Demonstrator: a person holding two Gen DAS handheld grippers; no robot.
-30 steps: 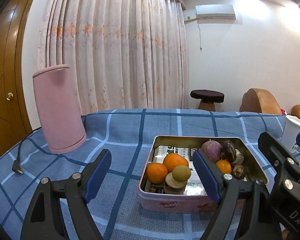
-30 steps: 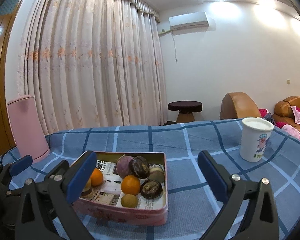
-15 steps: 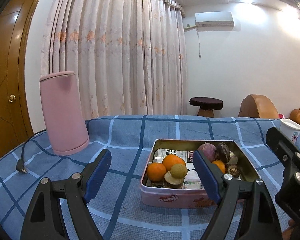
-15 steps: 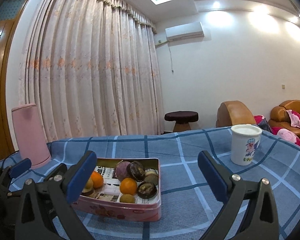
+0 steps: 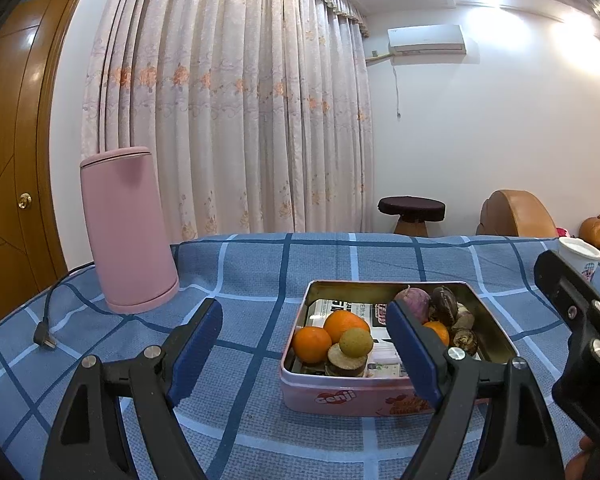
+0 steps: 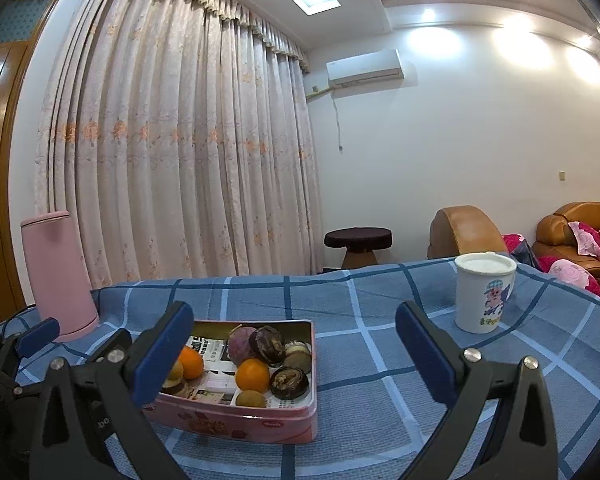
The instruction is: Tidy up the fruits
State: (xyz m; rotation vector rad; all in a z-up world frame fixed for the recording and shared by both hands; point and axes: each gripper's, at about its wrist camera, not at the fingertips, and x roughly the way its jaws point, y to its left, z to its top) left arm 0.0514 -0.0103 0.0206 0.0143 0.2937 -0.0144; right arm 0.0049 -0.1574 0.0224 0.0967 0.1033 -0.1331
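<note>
Fruits sit packed in the pink tin [image 5: 356,394], which rests on your blue checked tabletop [image 5: 260,264], and both cameras look at it from low down. Your left gripper [image 5: 306,354] is spread wide and empty, its right finger crossing in front of the tin. Your right gripper [image 6: 288,354] is just as wide, nothing in it, the tin behind its left finger. The left view gives you the tall pink canister [image 5: 128,232] up close with a black cable [image 5: 46,328] lying beside it; the right view pushes that canister to the far edge. Only the right view shows the white cup [image 6: 482,292] whole, standing well apart from the tin. In the left view two oranges [image 5: 346,326] and a small green fruit [image 5: 355,342] crowd the near-left end; the right view shows a purple fruit [image 6: 240,346] at the back.
</note>
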